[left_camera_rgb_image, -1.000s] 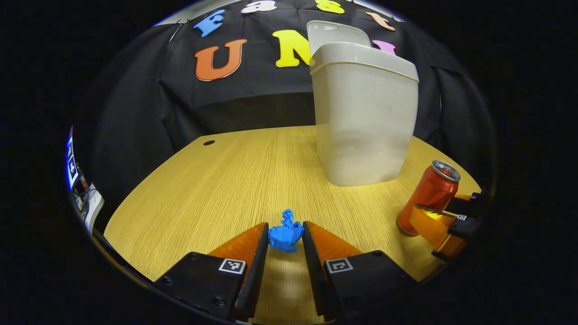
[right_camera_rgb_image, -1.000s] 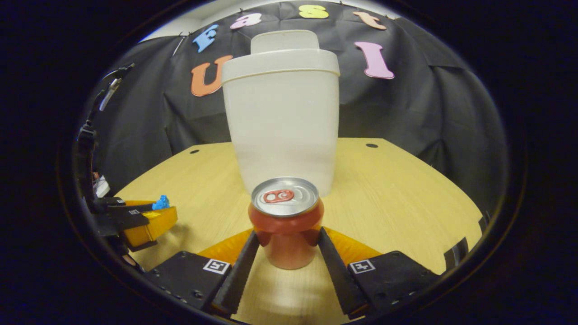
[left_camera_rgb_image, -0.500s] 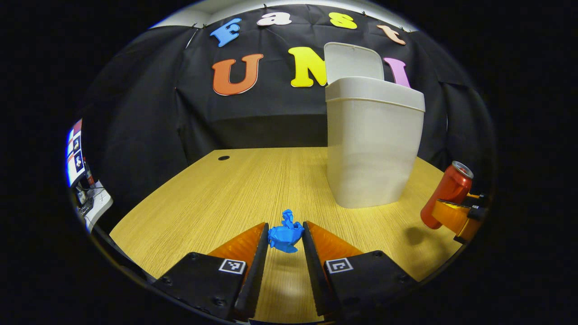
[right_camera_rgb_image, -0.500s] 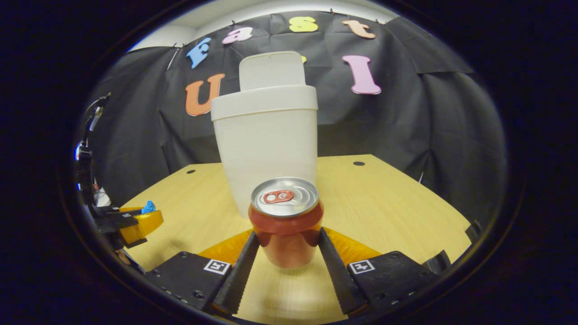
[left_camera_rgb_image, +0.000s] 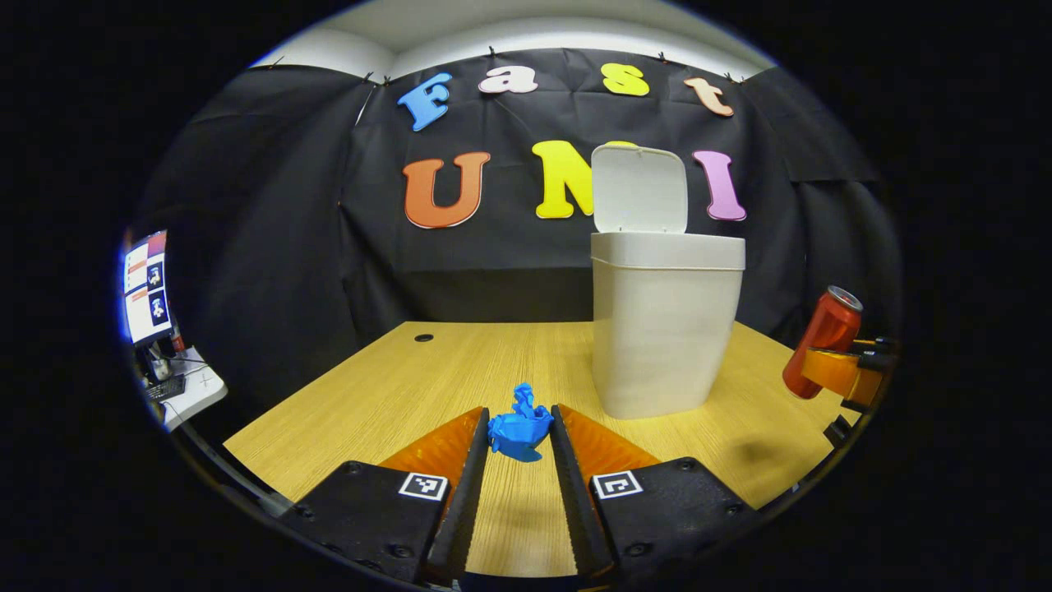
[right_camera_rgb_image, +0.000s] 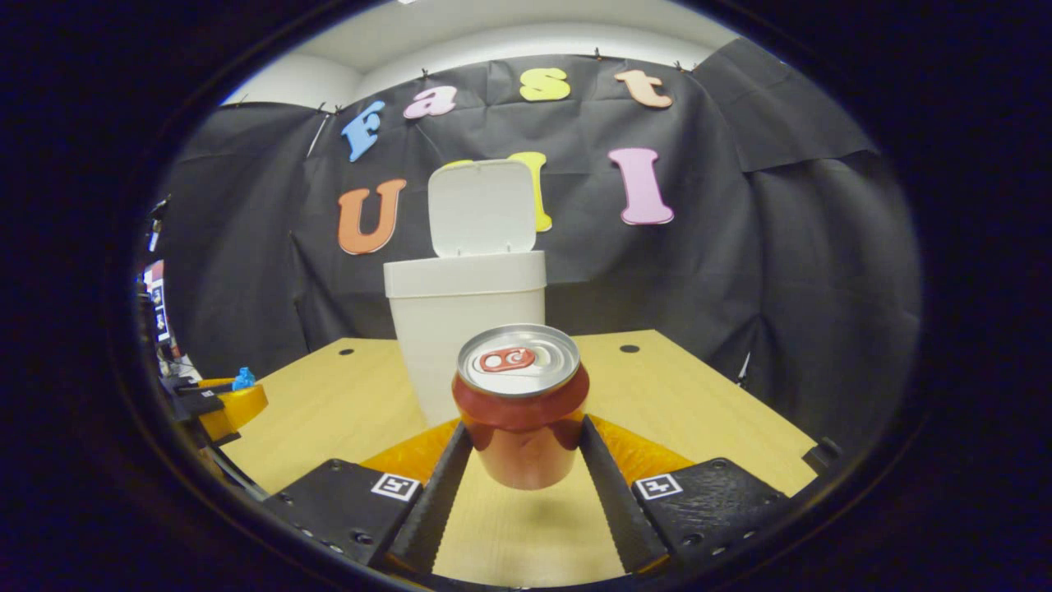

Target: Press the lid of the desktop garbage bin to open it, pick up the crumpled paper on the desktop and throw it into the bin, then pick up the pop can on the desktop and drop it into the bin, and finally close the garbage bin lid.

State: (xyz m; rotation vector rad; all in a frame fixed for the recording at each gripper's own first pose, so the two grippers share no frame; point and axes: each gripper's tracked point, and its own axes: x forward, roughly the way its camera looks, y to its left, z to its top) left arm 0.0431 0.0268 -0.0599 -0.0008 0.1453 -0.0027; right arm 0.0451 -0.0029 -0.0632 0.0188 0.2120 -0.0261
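The bin [left_camera_rgb_image: 666,329] is standing lid-up near the bench's [left_camera_rgb_image: 394,386] far edge; left fingers [left_camera_rgb_image: 475,448] are pinching the crumpled paper [left_camera_rgb_image: 519,429], right fingers [right_camera_rgb_image: 598,460] gripping the can [right_camera_rgb_image: 520,403] aloft.

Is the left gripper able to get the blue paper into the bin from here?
Probably yes. The left gripper holds the crumpled paper, the bin stands ahead to its right with its lid up, and bare table lies between.

Matt plastic bin [left_camera_rgb_image: 666,329], glossy metal can [right_camera_rgb_image: 520,411], crumpled paper [left_camera_rgb_image: 518,429], wood-grain desktop [left_camera_rgb_image: 427,386].
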